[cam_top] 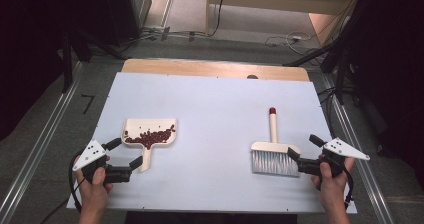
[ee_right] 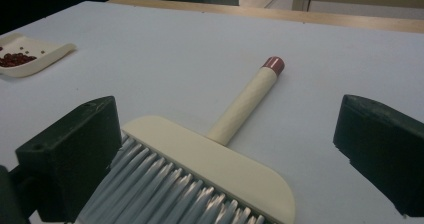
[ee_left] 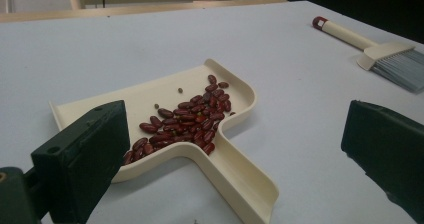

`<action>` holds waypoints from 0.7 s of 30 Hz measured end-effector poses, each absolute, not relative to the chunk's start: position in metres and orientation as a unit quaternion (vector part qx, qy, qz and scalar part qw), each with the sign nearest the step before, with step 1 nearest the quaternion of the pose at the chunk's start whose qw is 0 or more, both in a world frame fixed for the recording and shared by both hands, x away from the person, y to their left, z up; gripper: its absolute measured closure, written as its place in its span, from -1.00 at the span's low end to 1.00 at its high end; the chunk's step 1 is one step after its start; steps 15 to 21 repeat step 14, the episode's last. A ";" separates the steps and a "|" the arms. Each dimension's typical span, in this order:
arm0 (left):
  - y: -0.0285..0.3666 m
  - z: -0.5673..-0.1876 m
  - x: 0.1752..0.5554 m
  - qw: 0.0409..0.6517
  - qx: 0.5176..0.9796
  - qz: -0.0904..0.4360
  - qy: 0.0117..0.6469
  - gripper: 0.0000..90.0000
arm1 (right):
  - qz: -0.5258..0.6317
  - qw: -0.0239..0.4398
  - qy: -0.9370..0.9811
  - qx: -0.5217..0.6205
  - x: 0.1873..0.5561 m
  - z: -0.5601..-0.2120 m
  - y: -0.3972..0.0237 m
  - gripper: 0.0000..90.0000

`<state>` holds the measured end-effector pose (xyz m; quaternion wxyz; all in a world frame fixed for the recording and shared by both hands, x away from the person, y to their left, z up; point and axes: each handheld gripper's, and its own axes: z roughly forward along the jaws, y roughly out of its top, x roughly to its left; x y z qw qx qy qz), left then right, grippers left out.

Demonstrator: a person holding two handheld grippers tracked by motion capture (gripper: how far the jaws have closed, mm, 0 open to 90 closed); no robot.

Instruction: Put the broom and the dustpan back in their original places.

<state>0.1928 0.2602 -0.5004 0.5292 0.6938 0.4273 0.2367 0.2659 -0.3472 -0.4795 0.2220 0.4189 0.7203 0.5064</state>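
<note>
beans point(cam_top: 150, 137) sit piled in the dustpan point(cam_top: 149, 125) near our left gripper point(cam_top: 123, 160); the brush point(cam_top: 274, 151) lies by our right gripper point(cam_top: 303, 150). both jaws gape wide, empty, seemingly poised over each handle.

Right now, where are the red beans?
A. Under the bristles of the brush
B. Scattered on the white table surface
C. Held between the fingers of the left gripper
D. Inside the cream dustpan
D. The red beans lie heaped inside the cream dustpan near its handle, while the brush lies apart on the other side of the table.
</note>
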 end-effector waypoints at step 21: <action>0.268 -0.512 0.193 0.521 0.699 0.246 0.425 -1.00 | 0.495 0.238 0.705 0.448 0.257 -0.504 -0.374 -1.00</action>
